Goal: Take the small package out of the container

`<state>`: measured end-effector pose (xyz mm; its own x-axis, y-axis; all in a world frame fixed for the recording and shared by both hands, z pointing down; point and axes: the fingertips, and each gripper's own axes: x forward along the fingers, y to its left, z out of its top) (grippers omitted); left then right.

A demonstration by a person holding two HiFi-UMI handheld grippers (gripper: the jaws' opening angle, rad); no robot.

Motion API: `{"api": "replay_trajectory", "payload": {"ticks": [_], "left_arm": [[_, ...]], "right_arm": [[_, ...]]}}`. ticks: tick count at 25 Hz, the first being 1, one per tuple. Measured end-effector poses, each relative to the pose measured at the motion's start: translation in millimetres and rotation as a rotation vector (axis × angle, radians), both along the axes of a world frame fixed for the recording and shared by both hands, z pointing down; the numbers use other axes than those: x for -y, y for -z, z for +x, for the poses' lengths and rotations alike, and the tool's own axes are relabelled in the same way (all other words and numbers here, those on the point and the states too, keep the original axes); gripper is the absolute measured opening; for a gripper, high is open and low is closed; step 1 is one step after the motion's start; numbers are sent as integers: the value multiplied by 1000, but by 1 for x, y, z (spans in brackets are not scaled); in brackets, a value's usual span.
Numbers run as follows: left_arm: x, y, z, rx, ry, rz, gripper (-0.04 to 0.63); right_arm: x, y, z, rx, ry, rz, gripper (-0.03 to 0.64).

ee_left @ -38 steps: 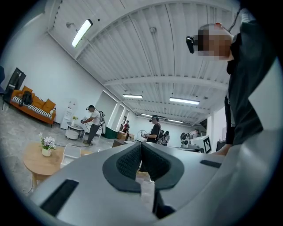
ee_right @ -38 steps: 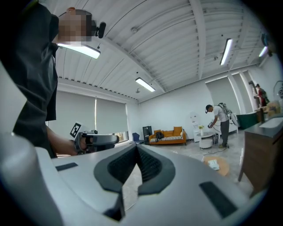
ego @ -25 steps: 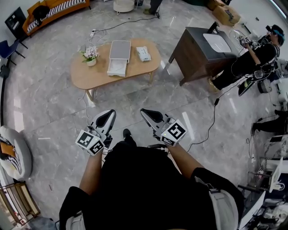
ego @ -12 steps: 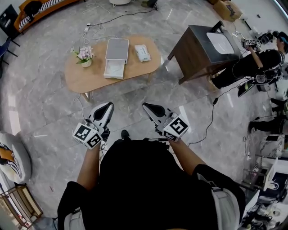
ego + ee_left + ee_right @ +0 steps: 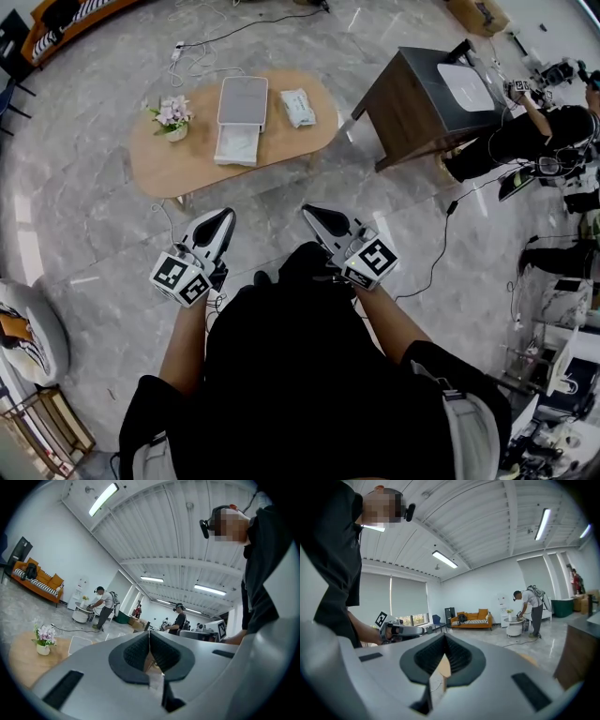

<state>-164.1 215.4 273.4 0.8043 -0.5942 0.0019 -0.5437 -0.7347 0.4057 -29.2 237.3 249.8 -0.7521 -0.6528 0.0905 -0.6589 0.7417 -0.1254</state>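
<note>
A white container [image 5: 239, 117] stands open on the oval wooden table [image 5: 281, 141], and what lies inside is too small to tell. A small white package [image 5: 298, 106] lies on the tabletop just right of it. My left gripper [image 5: 223, 217] and right gripper [image 5: 309, 211] are held level above the floor, short of the table's near edge, both shut with nothing between their jaws. In the left gripper view the shut jaw tips [image 5: 149, 632] point toward the table [image 5: 18, 660]. In the right gripper view the tips [image 5: 444, 634] meet, and the left gripper [image 5: 401, 631] shows beside them.
A pot of flowers [image 5: 172, 117] stands on the table's left end. A dark wooden cabinet [image 5: 427, 103] stands to the right, with a person [image 5: 534, 131] beside it. Cables [image 5: 441, 253] trail over the marble floor. A round cushion [image 5: 28, 328] lies at the left.
The person has walked toward the table, carrying both shut grippers forward. The sofa has slid out at the top left edge of the head view.
</note>
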Motion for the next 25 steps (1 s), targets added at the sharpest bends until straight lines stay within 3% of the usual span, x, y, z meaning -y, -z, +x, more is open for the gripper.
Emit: {"api": "replay_trajectory", "payload": {"ticks": [8, 20, 25], "left_arm": [[59, -20, 13, 30, 36, -33, 18], [171, -22, 45, 118, 163, -74, 18], [216, -30, 64, 161, 177, -110, 18]], "right_arm": [[64, -25, 19, 1, 19, -45, 12], [213, -26, 49, 45, 161, -60, 12], [277, -38, 68, 47, 196, -73, 11]]}}
